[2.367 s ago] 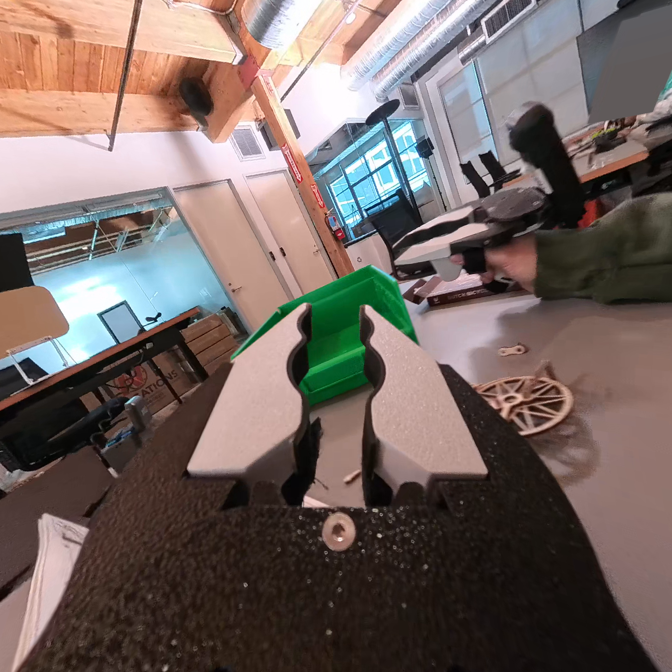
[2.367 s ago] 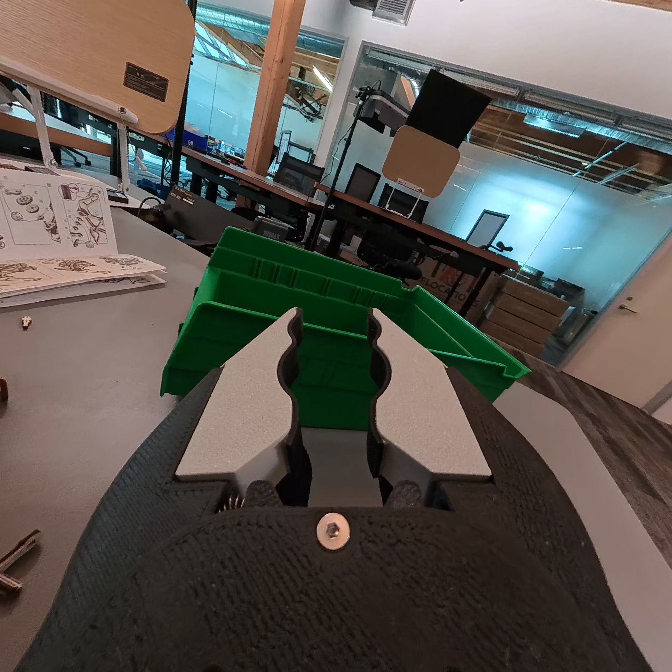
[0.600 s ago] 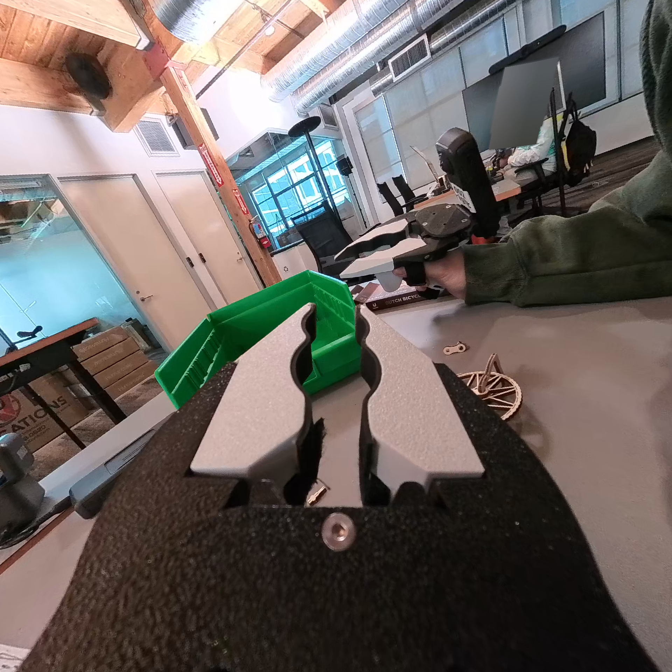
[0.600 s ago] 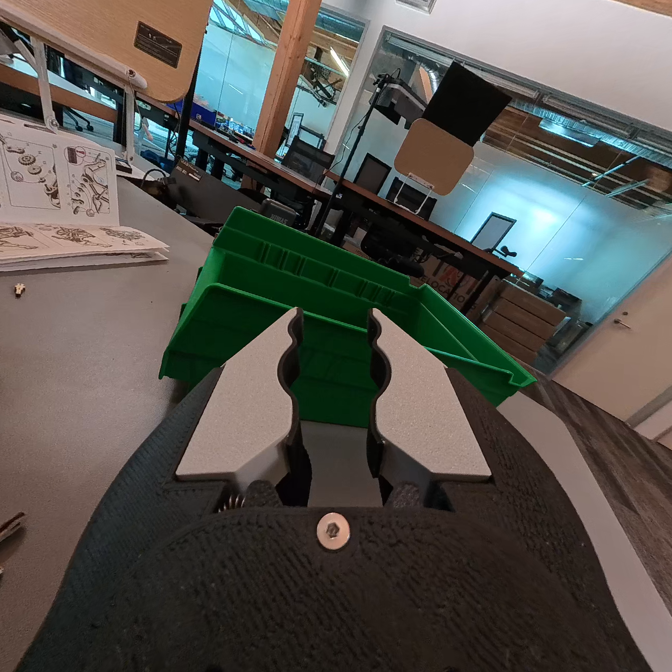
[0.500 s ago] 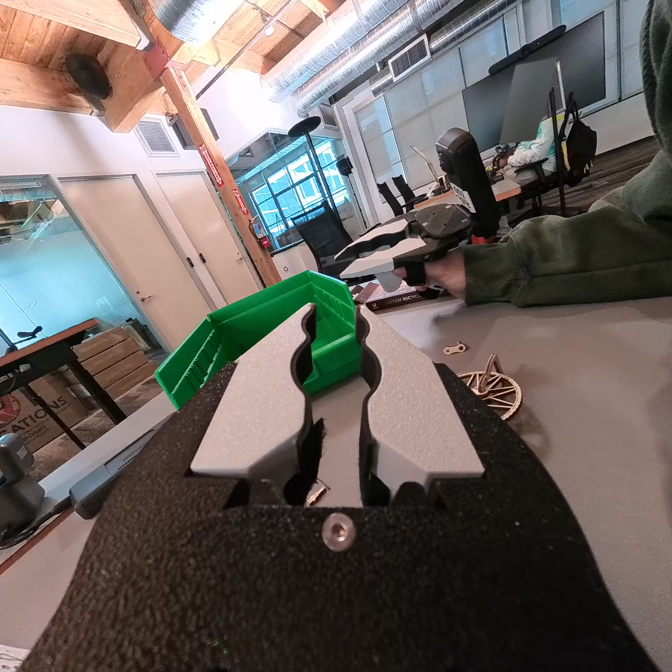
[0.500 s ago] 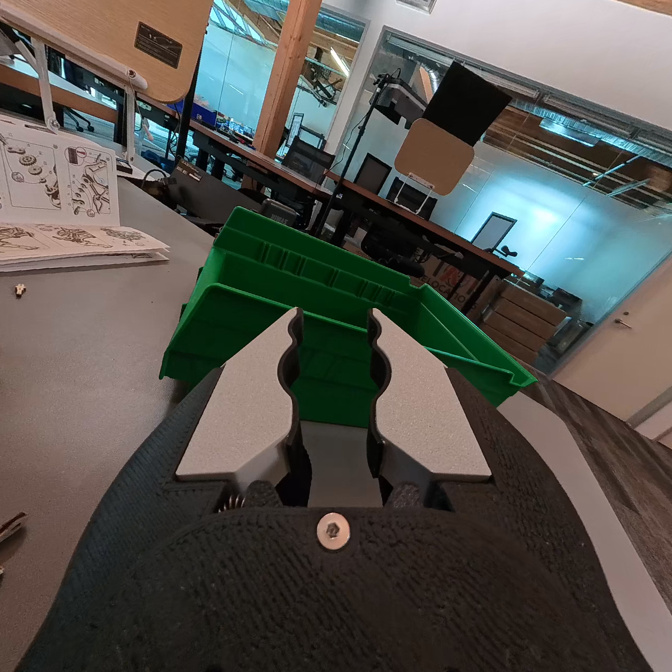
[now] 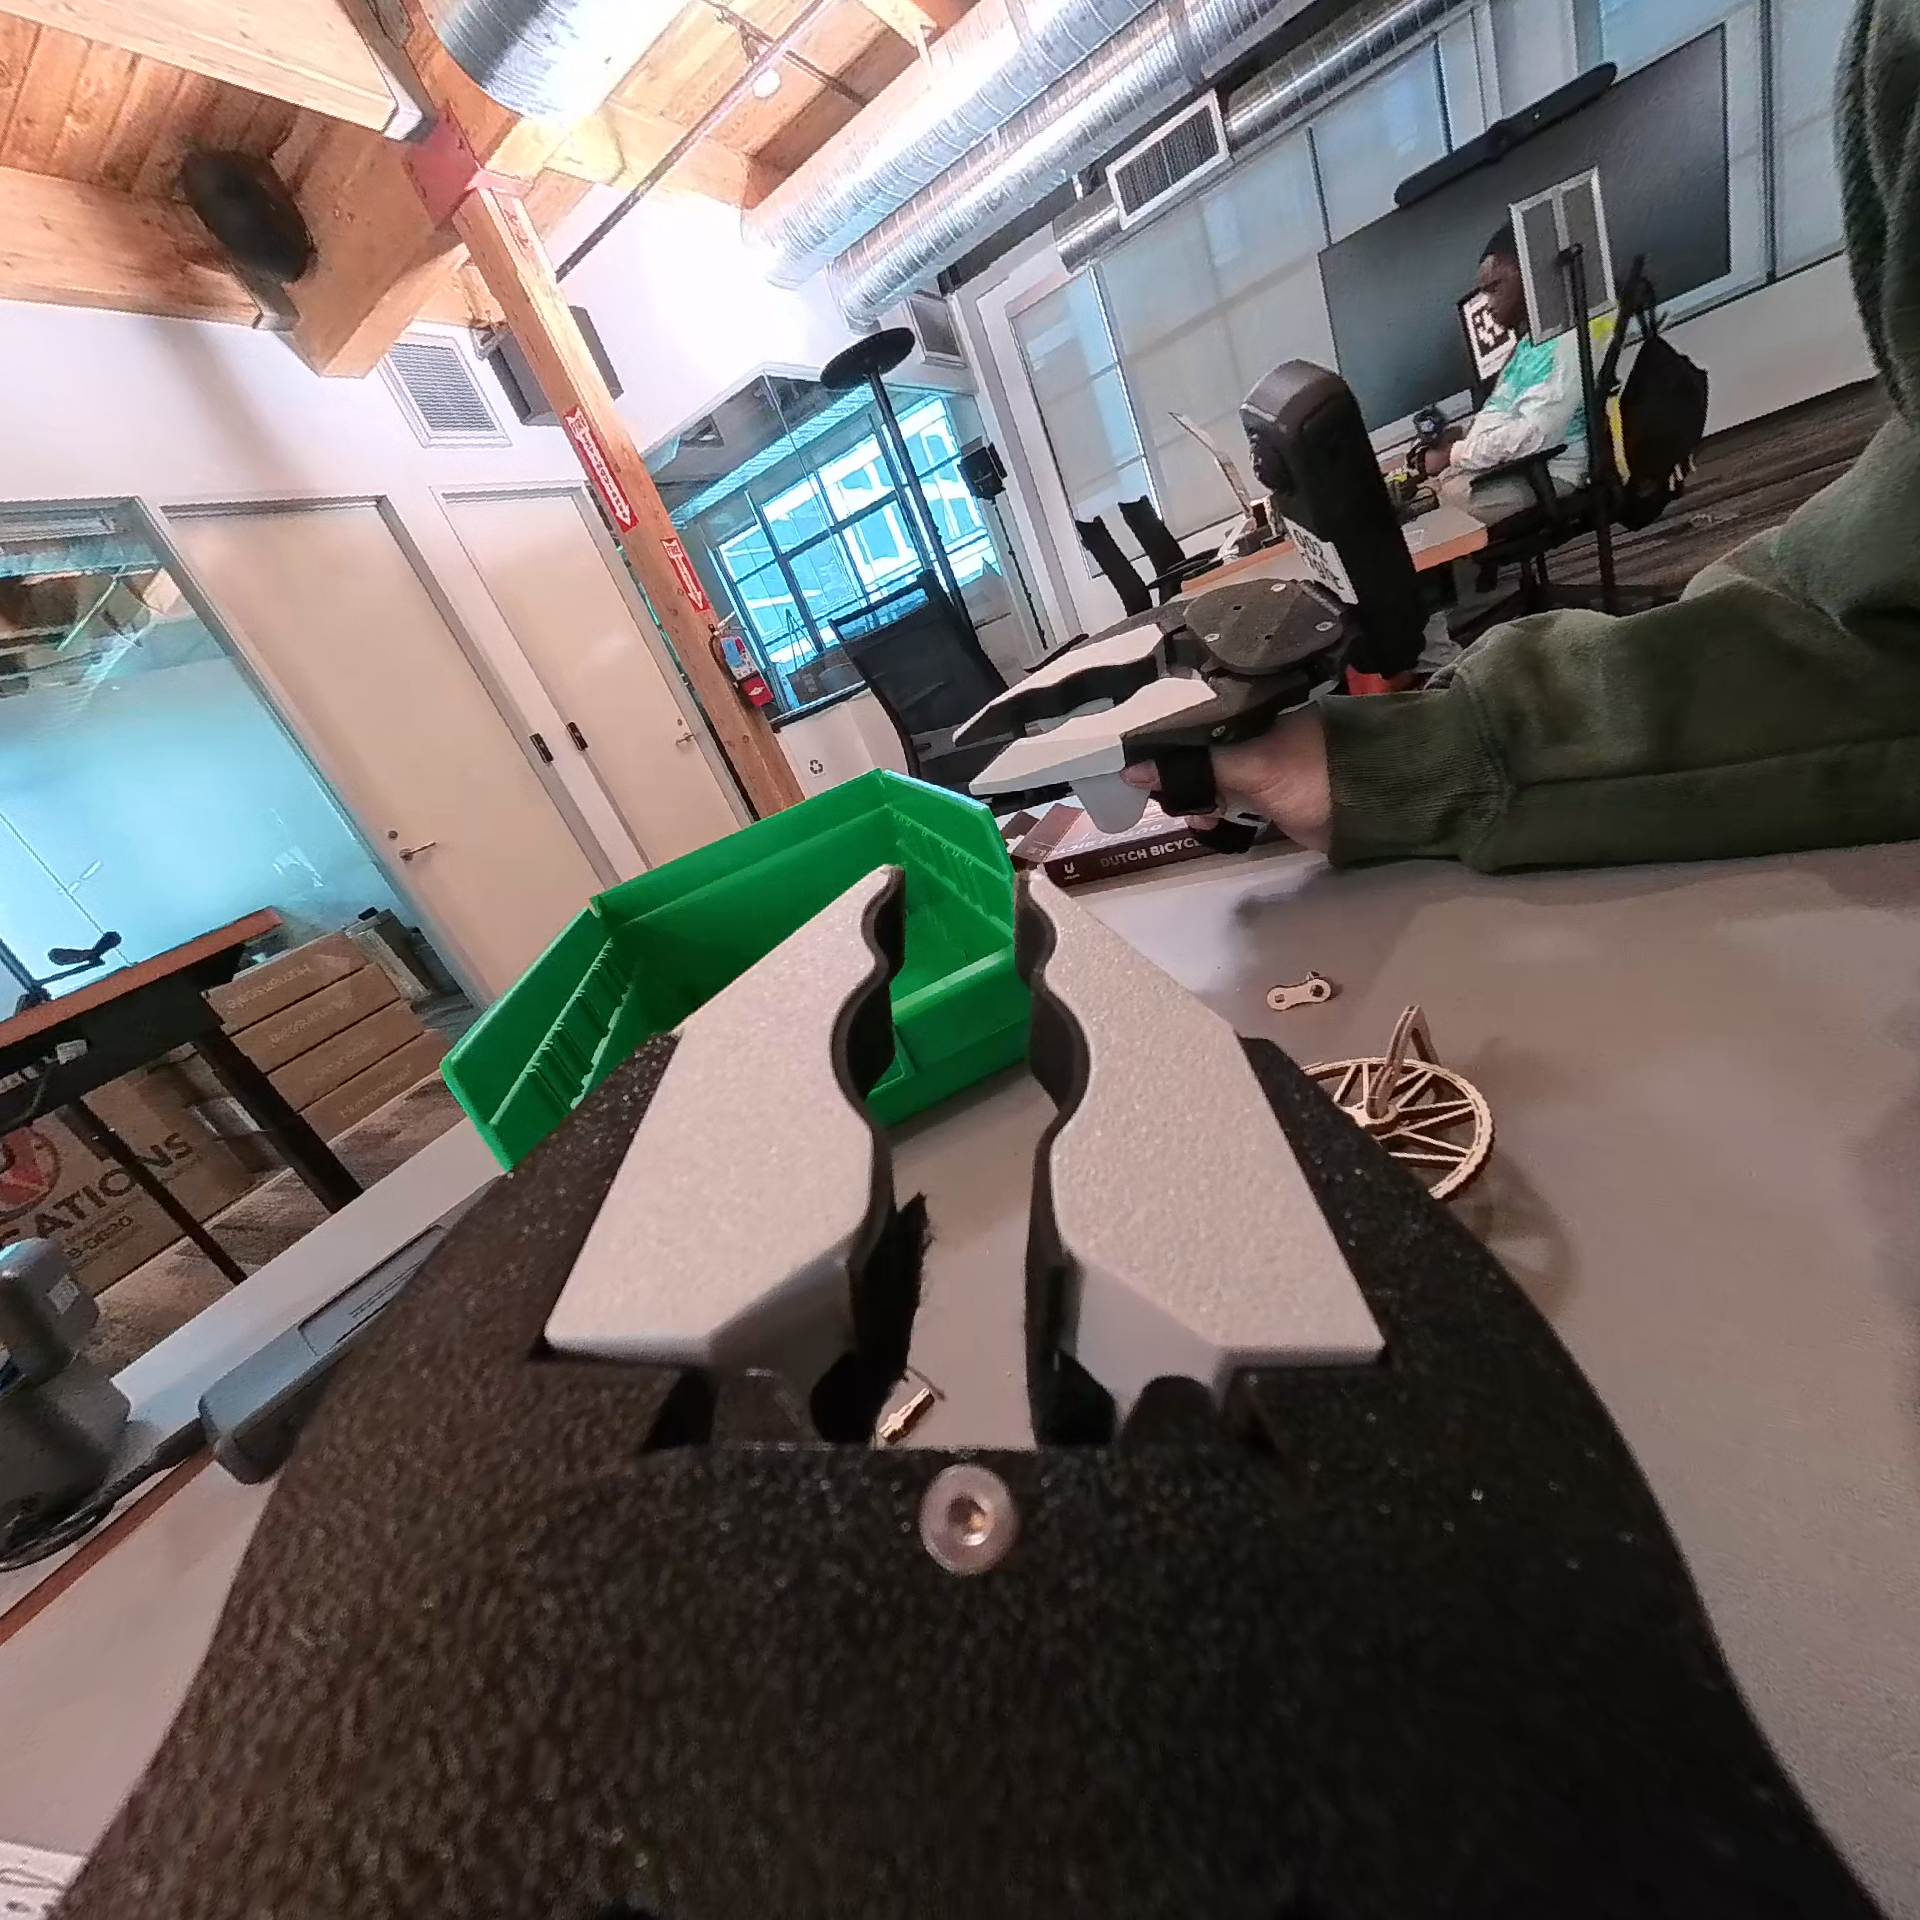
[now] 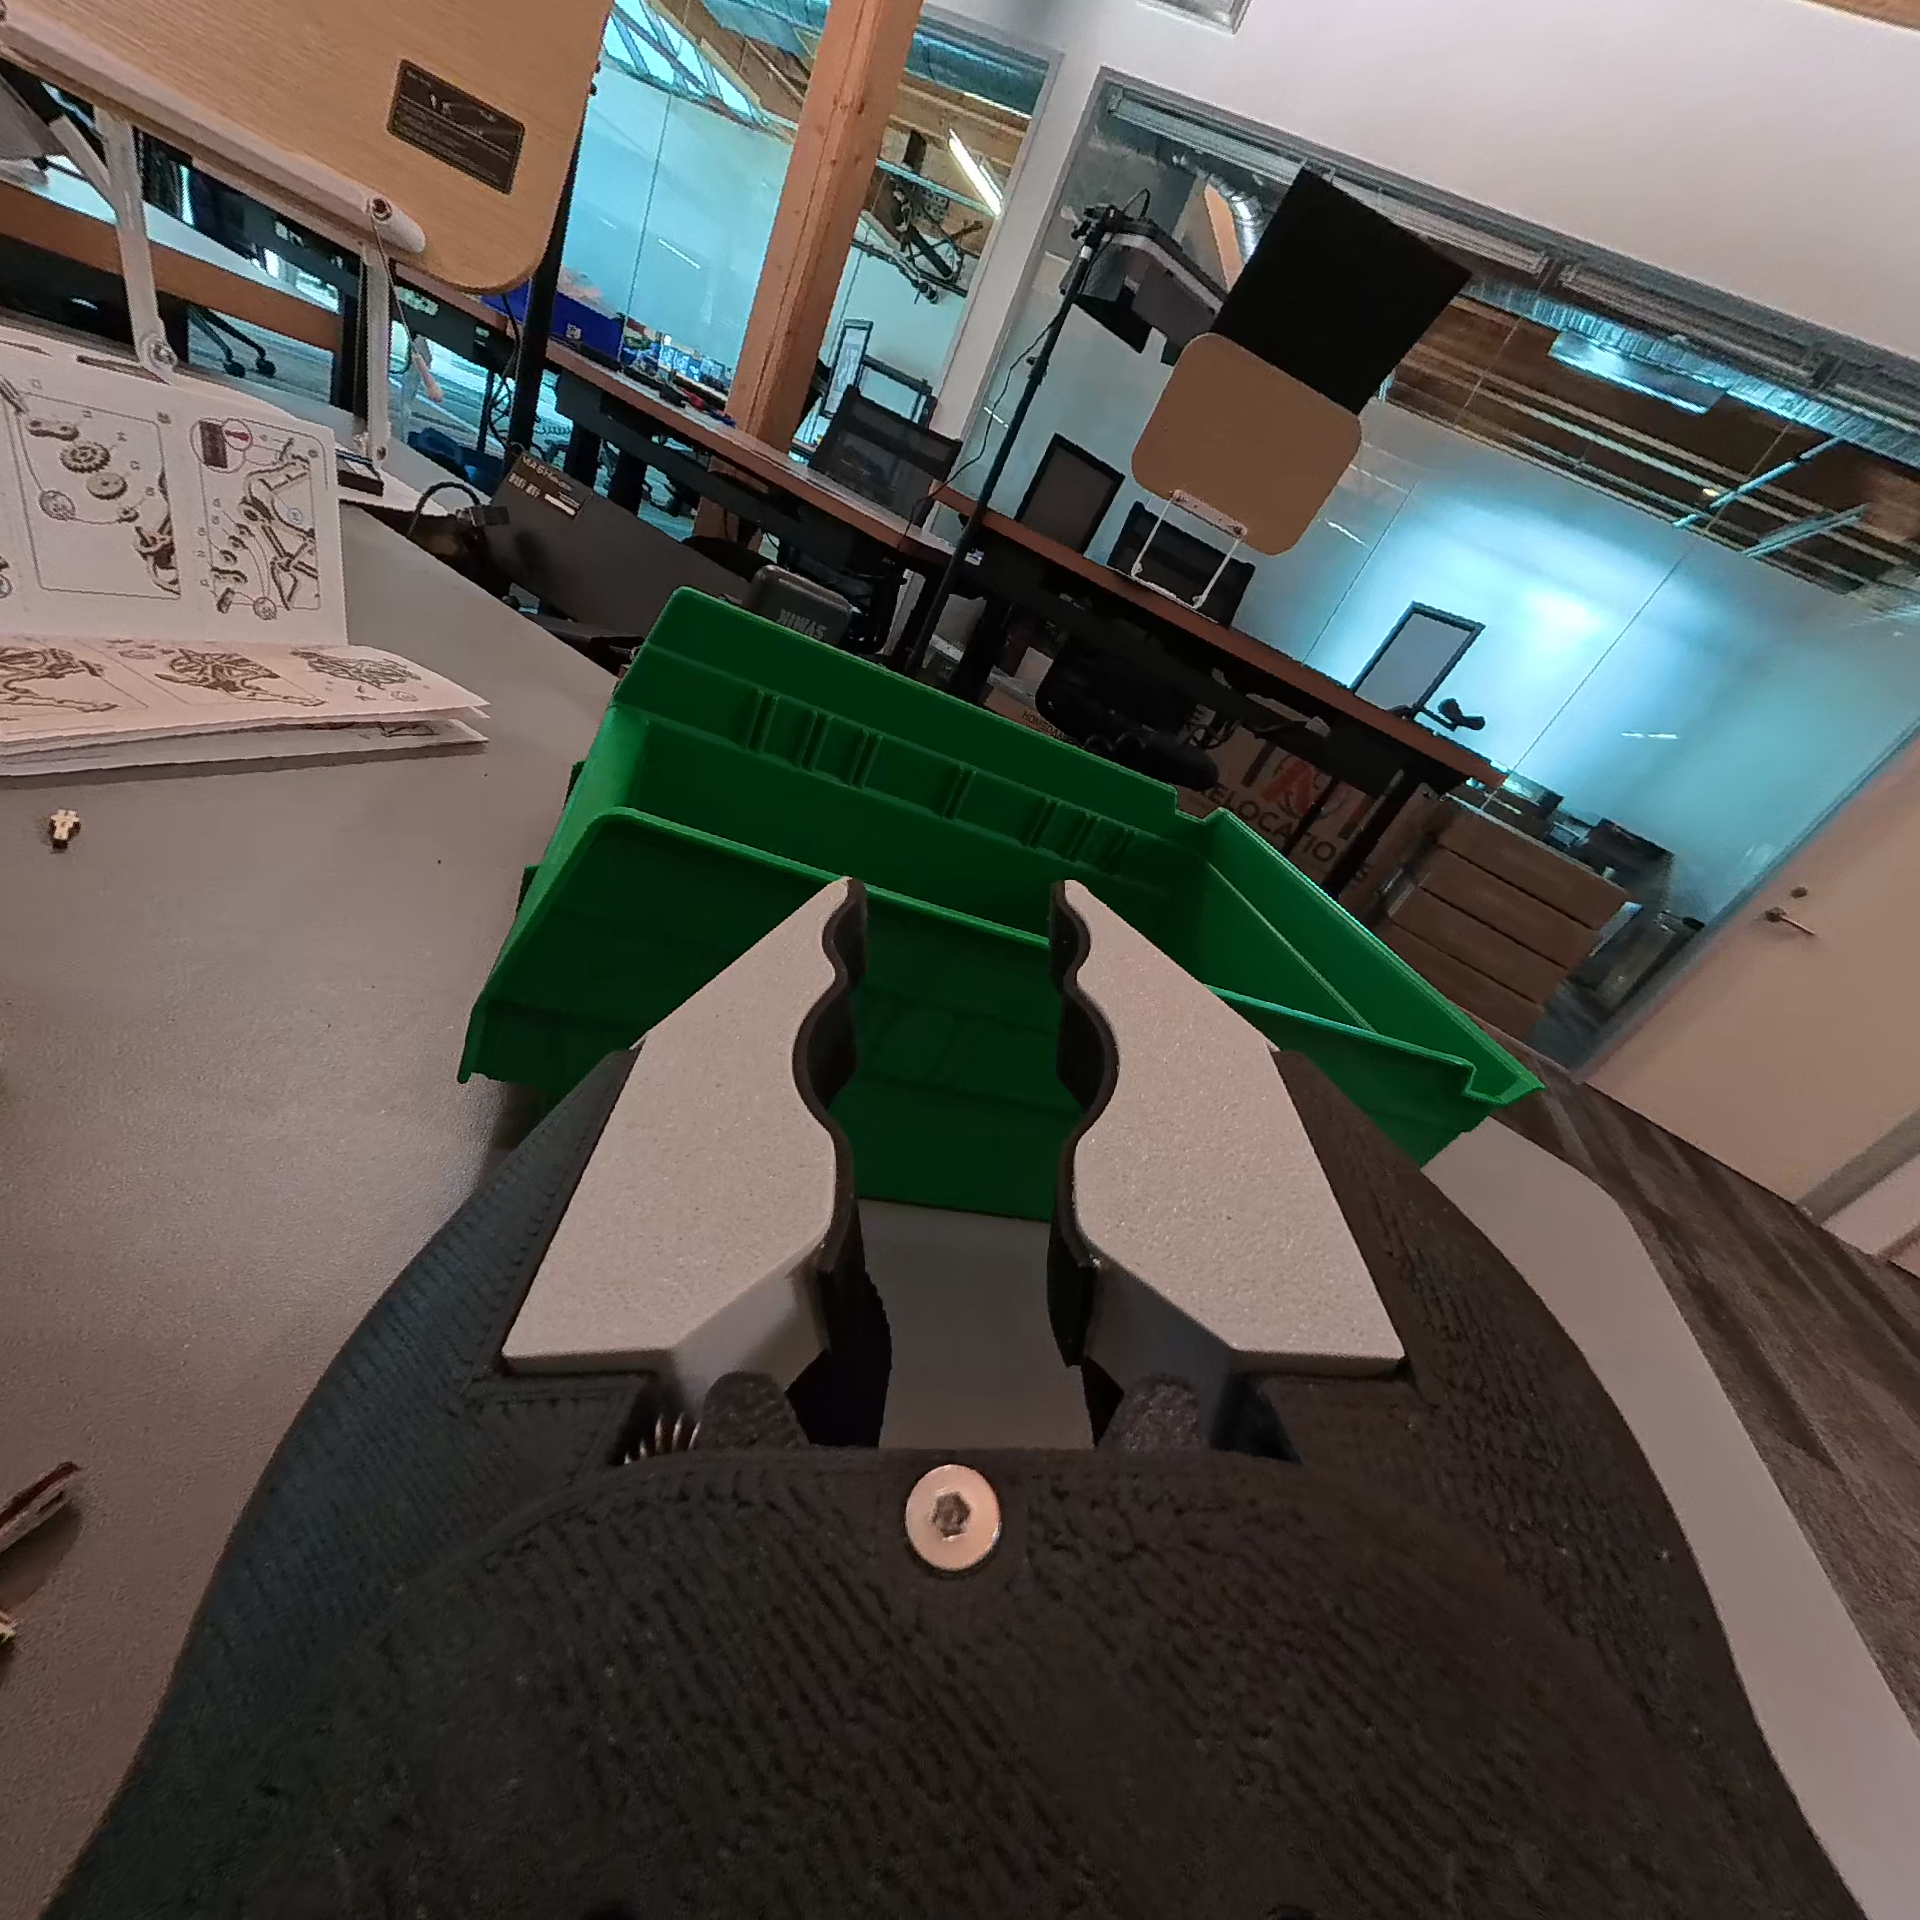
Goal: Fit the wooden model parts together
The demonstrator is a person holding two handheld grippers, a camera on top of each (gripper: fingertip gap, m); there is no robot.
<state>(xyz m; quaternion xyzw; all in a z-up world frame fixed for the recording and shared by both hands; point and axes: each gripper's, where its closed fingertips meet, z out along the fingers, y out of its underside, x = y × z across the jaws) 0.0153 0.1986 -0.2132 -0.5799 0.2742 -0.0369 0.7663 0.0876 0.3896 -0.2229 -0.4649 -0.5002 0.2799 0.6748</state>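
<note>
Left wrist view was filled at the bottom by the left gripper (image 7: 956, 904), whose grey fingers were held apart with a moderate gap and nothing was gripped between them. A green bin (image 7: 748, 966) was seen just beyond the fingertips on the grey table (image 7: 1610, 1039), and it is taken as the landmark. To the right of the bin and nearer the camera, a wooden spoked wheel (image 7: 1413, 1117) was laid flat on the table, with a small upright wooden piece fixed at its hub. A small wooden link piece (image 7: 1299, 994) was found between the wheel and the bin's right side, apart from both. A tiny wooden peg (image 7: 906, 1415) was seen on the table through the gap at the base of the fingers, on the near side of the bin. Beyond the bin's right end, the right gripper (image 7: 997, 753) was held above the table by a hand (image 7: 1262, 774) in a green sleeve; its fingers were parted and empty. A dark box (image 7: 1132, 857) was lying under it.

Right wrist view showed the right gripper (image 8: 956, 904) with its fingers spread moderately, nothing between them, and pointed at the green bin (image 8: 935, 831). Left of the bin, an open instruction booklet (image 8: 177, 644) was placed on the table (image 8: 260, 1018), and a small wooden piece (image 8: 64, 826) was lying near it.
</note>
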